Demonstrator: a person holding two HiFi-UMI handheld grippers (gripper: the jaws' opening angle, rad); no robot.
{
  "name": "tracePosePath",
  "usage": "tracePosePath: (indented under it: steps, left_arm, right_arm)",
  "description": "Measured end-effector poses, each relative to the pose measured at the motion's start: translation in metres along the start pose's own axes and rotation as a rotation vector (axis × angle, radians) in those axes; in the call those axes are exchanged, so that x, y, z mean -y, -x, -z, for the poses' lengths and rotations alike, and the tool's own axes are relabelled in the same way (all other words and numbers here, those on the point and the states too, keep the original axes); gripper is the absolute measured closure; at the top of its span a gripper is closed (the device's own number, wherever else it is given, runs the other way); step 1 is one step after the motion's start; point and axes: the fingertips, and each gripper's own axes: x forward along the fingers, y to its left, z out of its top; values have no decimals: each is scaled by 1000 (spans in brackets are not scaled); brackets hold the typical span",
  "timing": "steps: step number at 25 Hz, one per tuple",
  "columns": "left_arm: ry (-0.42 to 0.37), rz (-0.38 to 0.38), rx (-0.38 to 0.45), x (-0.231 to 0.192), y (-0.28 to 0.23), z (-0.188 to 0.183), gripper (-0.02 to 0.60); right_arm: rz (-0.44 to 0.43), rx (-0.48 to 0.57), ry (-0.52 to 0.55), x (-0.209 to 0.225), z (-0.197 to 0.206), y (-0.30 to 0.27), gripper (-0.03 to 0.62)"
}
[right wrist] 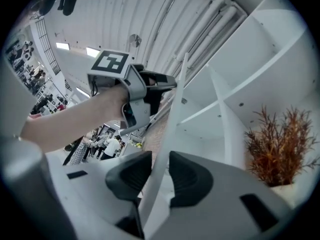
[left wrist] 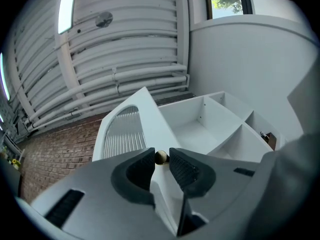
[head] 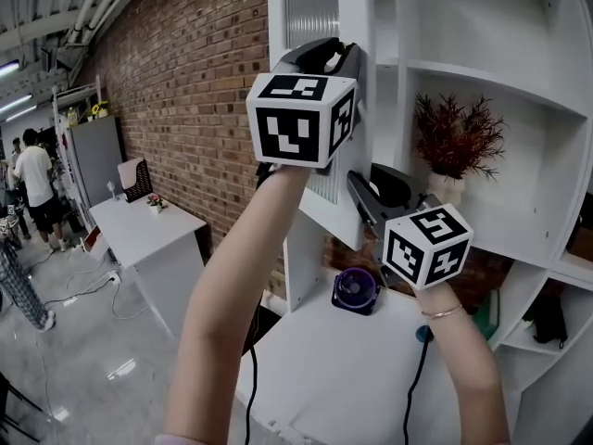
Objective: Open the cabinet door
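Note:
The white cabinet door (head: pixel 310 7) with a ribbed glass panel stands partly swung out from the white shelf unit (head: pixel 482 82). My left gripper (head: pixel 347 58) is high on the door. In the left gripper view its jaws (left wrist: pixel 161 160) close on the small brass knob (left wrist: pixel 161 157), with the door (left wrist: pixel 122 131) behind. Lower down, my right gripper (head: pixel 357 188) meets the door's free edge. In the right gripper view its pads (right wrist: pixel 157 166) clamp the thin door edge (right wrist: pixel 172 109), and the left gripper (right wrist: pixel 167 84) shows further up the same door.
A dried red plant in a white pot (head: pixel 454 142) stands on a shelf just right of the door. A small purple fan (head: pixel 356 290) sits on the white tabletop (head: pixel 352 369) below. A brick wall (head: pixel 176 82) runs along the left, where a person (head: pixel 32 188) stands near a white desk (head: pixel 148 225).

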Motion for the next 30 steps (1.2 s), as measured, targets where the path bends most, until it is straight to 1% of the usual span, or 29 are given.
tracePosePath:
  steps: [7, 15, 20, 25, 30]
  left_arm:
    - [-1, -26, -7, -16, 23, -12, 486]
    - [-16, -63, -6, -36, 48, -23, 484]
    - [4, -58, -16, -45, 58, -27, 485]
    - [-14, -81, -18, -52, 67, -31, 491]
    - [-29, -104, -7, -63, 77, -33, 502]
  right_arm:
    - [-35, 9, 14, -31, -9, -2, 488]
    - [-93, 25, 50, -64, -17, -9, 462]
    - [-113, 25, 66, -79, -19, -11, 456]
    - [-139, 36, 58, -90, -22, -14, 456]
    - [-183, 53, 56, -104, -24, -20, 454]
